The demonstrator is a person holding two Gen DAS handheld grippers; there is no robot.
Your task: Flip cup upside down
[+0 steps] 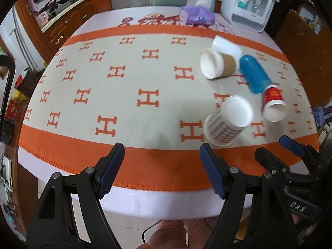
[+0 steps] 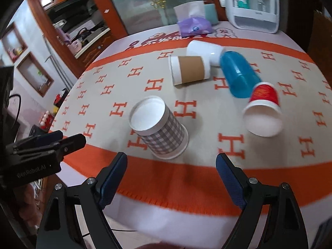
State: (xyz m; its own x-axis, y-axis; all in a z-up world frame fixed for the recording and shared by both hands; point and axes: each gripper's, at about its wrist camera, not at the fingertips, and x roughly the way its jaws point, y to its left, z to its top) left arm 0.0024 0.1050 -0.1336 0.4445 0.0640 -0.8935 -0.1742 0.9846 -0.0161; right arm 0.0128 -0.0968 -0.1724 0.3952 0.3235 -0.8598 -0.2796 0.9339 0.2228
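A grey checked paper cup (image 1: 226,122) (image 2: 160,129) stands upside down near the front orange border of the cloth. A brown-sleeved cup (image 1: 217,65) (image 2: 189,69), a white cup (image 1: 226,45) (image 2: 204,51), a blue plastic cup (image 1: 254,73) (image 2: 238,75) and a red cup (image 1: 274,103) (image 2: 262,110) lie on their sides behind it. My left gripper (image 1: 161,151) is open and empty at the table's front edge, left of the checked cup. My right gripper (image 2: 171,164) is open and empty just in front of the checked cup; it also shows in the left wrist view (image 1: 274,145).
An orange and cream H-patterned cloth (image 1: 124,83) (image 2: 103,103) covers the table. A purple tissue pack (image 1: 197,15) (image 2: 195,28) and a white organiser box (image 1: 247,6) (image 2: 256,6) stand at the back. Wooden cabinets (image 1: 62,20) line the left.
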